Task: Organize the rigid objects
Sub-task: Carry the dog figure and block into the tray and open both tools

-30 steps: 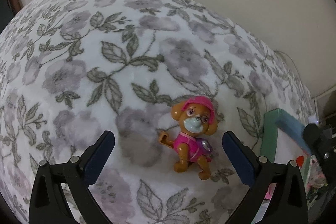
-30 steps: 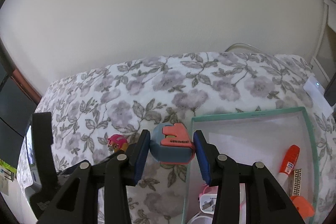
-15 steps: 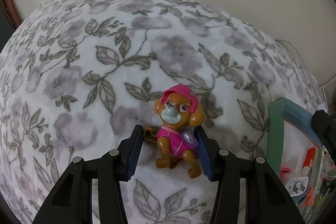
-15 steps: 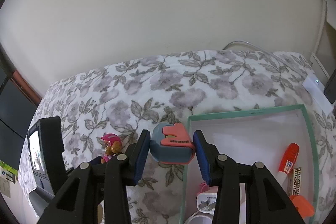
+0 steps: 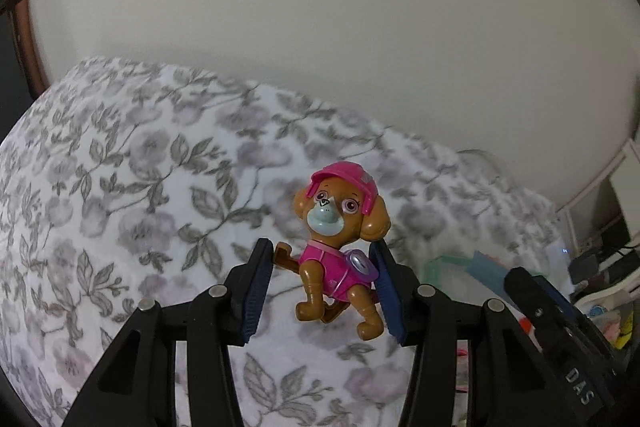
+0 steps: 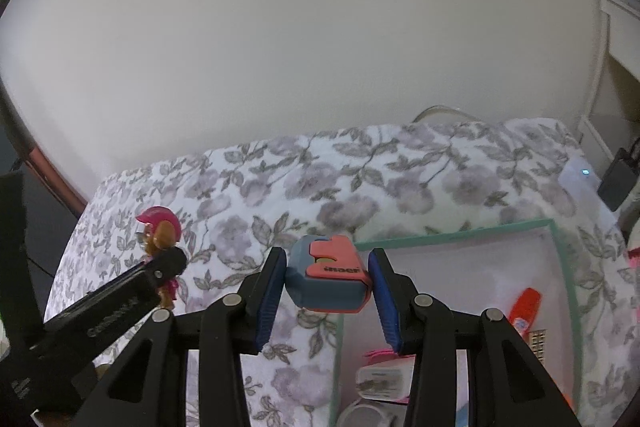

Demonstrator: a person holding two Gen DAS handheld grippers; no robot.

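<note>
My left gripper [image 5: 322, 269] is shut on a brown toy dog [image 5: 340, 243] with a pink helmet and vest, held above the flowered blanket [image 5: 140, 195]. The dog also shows in the right wrist view [image 6: 160, 233], at the tip of the left gripper. My right gripper [image 6: 327, 277] is shut on a blue and coral block [image 6: 328, 279] and holds it over the near left corner of the green-rimmed box [image 6: 452, 233].
The box holds an orange-capped tube [image 6: 524, 307], a white and pink item [image 6: 380, 375] and other small things. A pale wall stands behind the bed. A white device [image 6: 578, 179] and a dark adapter [image 6: 618, 179] lie at the far right.
My left gripper closed on the toy dog and lifted it off the blanket. My right gripper kept its hold on the block with little movement.
</note>
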